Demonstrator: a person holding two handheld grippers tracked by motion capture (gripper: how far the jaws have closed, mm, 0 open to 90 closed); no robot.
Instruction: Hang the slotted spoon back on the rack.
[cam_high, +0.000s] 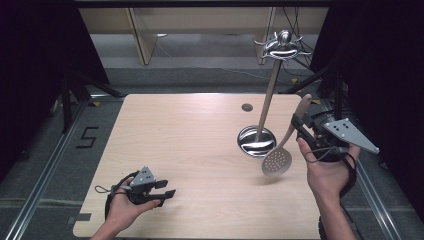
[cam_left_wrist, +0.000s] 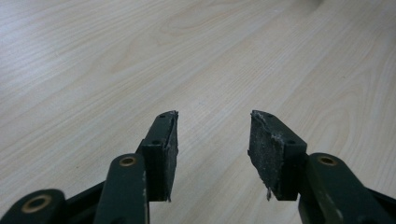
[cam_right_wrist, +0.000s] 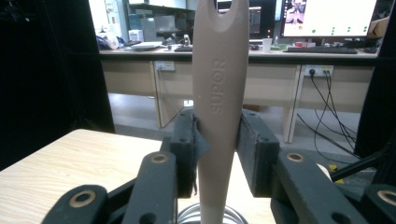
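Observation:
A slotted spoon with a round perforated head (cam_high: 276, 161) and a beige handle (cam_right_wrist: 219, 93) hangs tilted above the table's right side. My right gripper (cam_high: 299, 125) is shut on the spoon's handle, and both pads (cam_right_wrist: 254, 149) press its sides in the right gripper view. Just left of the spoon stands a metal utensil rack: a round shiny base (cam_high: 256, 140), a slim pole (cam_high: 267, 100) and a ring of hooks (cam_high: 281, 46) on top. My left gripper (cam_high: 165, 190) rests low at the table's near left, open, with nothing but bare wood between its jaws (cam_left_wrist: 212, 140).
The light wooden table (cam_high: 175, 130) has a small round grommet (cam_high: 247, 107) near its far edge. Black stand legs (cam_high: 67, 95) rise beside the table's far left corner. Desks with monitors (cam_right_wrist: 327, 18) stand beyond the table.

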